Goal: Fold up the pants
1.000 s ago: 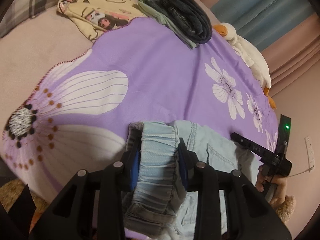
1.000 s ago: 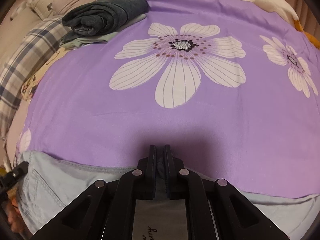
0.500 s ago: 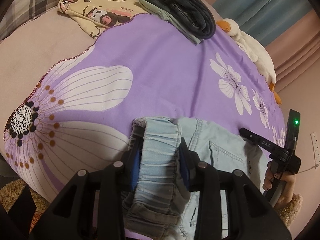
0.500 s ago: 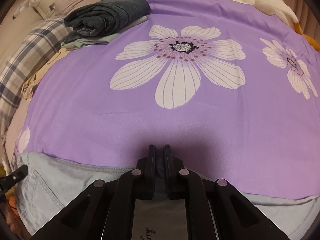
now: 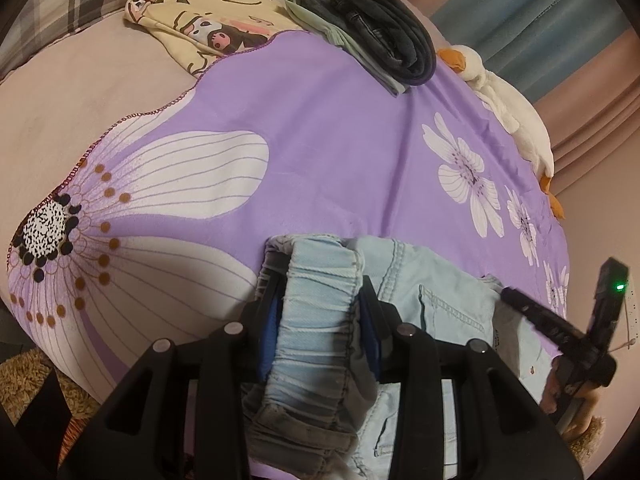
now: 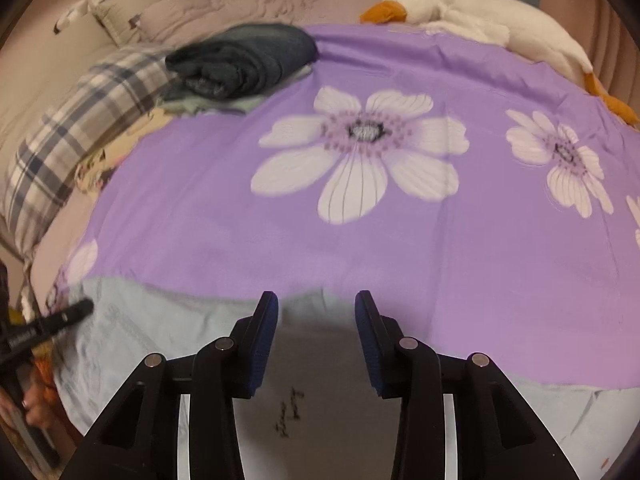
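left claw (image 5: 320,312): clamped on bunched elastic waistband of pants (image 5: 436,304) | right claw (image 6: 316,320): jaws wide apart, gripping nothing, hovering over pants' near edge | pants: light denim, lying along near edge of purple flowered bed cover (image 6: 400,240) | far side: stack of folded clothes (image 6: 244,60), plush goose (image 6: 480,20)

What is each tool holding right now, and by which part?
Left tool grips the light jeans by the elastic waistband; right tool is open, holding nothing.
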